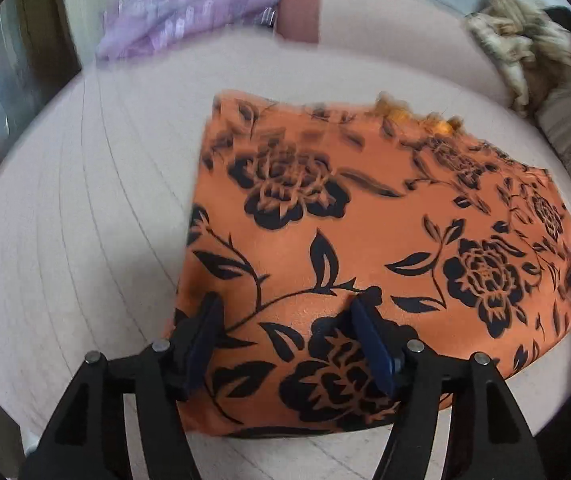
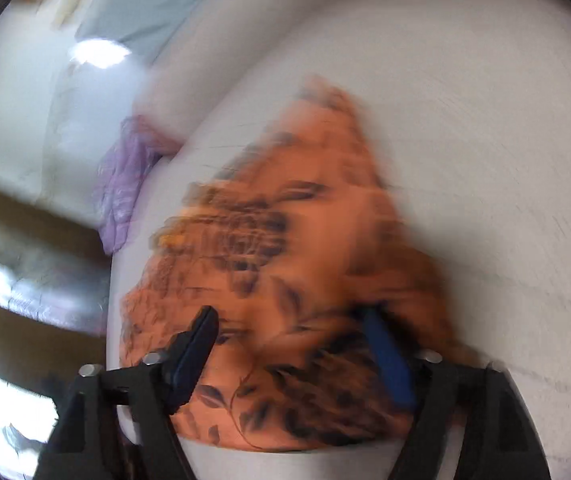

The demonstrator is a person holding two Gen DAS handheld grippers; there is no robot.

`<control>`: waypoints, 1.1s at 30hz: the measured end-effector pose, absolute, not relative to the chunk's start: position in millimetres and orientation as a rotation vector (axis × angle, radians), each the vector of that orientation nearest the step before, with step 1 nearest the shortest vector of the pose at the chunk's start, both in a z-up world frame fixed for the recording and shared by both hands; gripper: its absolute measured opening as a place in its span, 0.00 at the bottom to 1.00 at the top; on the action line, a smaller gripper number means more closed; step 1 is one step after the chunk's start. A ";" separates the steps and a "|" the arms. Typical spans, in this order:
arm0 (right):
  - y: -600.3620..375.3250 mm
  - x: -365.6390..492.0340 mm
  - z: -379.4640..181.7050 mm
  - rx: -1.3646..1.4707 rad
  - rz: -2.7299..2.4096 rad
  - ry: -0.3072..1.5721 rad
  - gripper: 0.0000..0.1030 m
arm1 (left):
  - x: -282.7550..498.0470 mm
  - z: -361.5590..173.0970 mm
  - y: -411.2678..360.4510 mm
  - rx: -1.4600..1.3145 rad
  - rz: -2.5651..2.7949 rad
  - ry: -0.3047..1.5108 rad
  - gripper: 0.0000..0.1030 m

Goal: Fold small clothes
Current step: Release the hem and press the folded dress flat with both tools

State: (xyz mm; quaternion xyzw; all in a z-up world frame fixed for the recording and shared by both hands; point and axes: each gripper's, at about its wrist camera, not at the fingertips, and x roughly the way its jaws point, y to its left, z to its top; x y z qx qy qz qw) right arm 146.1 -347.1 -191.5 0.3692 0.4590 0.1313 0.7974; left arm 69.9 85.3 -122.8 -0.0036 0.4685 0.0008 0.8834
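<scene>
Left gripper (image 1: 287, 312): jaws are spread wide, nothing is held between them; they are poised over the near edge of the orange floral garment (image 1: 365, 232), contact not discernible. Right gripper (image 2: 293, 320): jaws are likewise parted and empty above the same garment (image 2: 305, 280), heavily blurred in that view. The garment is laid folded on a pale striped surface (image 1: 85, 220). A purple cloth (image 1: 181, 12) is seen at the far edge, and a beige bundle (image 1: 521, 40) far right, both well apart from the garment.
</scene>
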 end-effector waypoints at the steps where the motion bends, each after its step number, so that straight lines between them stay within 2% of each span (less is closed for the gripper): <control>1: -355.6 136.0 -180.5 0.820 0.257 0.946 0.57 | 65.8 -116.2 82.7 0.023 0.020 0.977 0.66; 2: -360.0 130.1 -167.2 0.811 0.249 0.920 0.68 | 60.5 -106.7 82.3 0.025 0.023 0.956 0.66; 4: -359.2 117.4 -144.0 0.779 0.295 0.826 0.82 | 51.7 -92.9 87.1 -0.015 0.011 0.885 0.69; 5: -357.7 112.3 -140.8 0.767 0.318 0.809 0.83 | 52.0 -94.6 91.4 -0.035 0.026 0.897 0.71; 7: -360.6 112.3 -157.1 0.756 0.284 0.886 0.83 | 59.9 -122.5 102.8 -0.073 0.072 1.025 0.71; 8: -365.3 114.4 -175.7 0.769 0.245 0.949 0.75 | 61.6 -133.9 105.7 -0.068 0.089 1.073 0.71; 9: -374.2 113.1 -184.9 0.812 0.239 0.945 0.74 | 58.3 -133.5 107.4 -0.068 0.077 1.057 0.71; 14: -370.5 98.3 -132.0 0.752 0.308 0.815 0.79 | 40.0 -104.8 108.3 -0.065 0.078 0.941 0.73; 17: -365.9 105.1 -153.2 0.783 0.316 0.878 0.84 | 53.5 -135.3 109.8 -0.051 0.099 1.075 0.75; 19: -378.6 109.2 -185.1 0.846 0.252 0.968 0.78 | 50.9 -125.7 116.4 -0.111 0.110 1.045 0.76; 26: -377.2 135.3 -124.9 0.821 0.388 0.883 0.80 | 48.8 -90.9 102.2 -0.090 0.083 0.919 0.76; 29: -370.3 179.6 -149.6 0.815 0.368 0.948 0.86 | 52.0 -99.9 96.9 -0.104 0.050 0.949 0.76; 31: -373.5 204.9 -183.9 0.892 0.290 1.043 0.85 | 57.8 -111.7 87.6 -0.069 0.049 1.004 0.76; 33: -371.8 207.6 -161.5 0.857 0.324 0.988 0.86 | 54.4 -111.6 80.8 -0.059 0.043 0.971 0.76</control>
